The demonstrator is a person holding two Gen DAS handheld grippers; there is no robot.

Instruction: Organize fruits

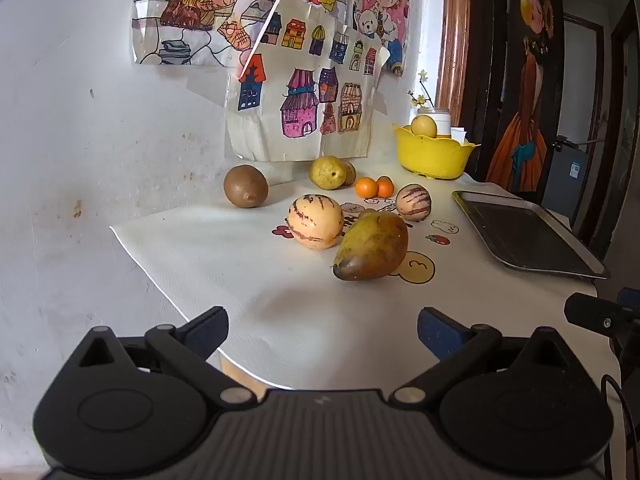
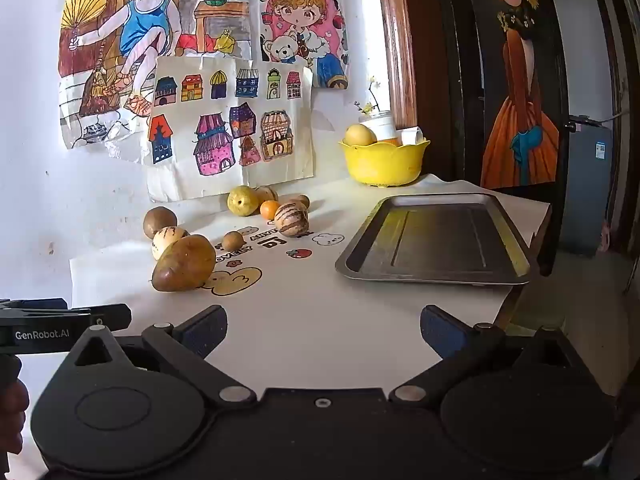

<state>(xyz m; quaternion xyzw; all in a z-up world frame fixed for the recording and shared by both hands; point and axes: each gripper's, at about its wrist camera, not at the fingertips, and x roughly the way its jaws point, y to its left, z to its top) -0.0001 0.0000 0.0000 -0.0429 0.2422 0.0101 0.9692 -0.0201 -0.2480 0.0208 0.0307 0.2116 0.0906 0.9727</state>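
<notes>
Left wrist view, near to far. Left gripper (image 1: 322,330): fingers wide apart, holding nothing, hovering over the near edge of the table (image 1: 248,304). Right gripper (image 2: 323,330): likewise spread wide and empty, facing the tray (image 2: 434,236).

Mango (image 1: 372,247): one, nearest fruit, lying on the printed cloth. Striped melons: two, one (image 1: 315,221) touching the mango's left side, one (image 1: 413,202) further right. Kiwi (image 1: 245,186): one, left, near the wall. Small brown fruit (image 2: 233,241): one, seen from the right wrist behind the mango. Oranges (image 1: 375,187): two, side by side. Pear (image 1: 327,173): one, by the wall, with a brownish fruit partly hidden behind it; kind unclear.

Tray: one, right side, holding nothing. Bowl (image 1: 434,155): one, yellow, far right corner, with one yellow fruit (image 1: 423,125) showing above the rim; other contents hidden.

Progress, judged: barely begun. Loose fruits lie scattered on the cloth, none on the tray; nearly all sorting remains.
</notes>
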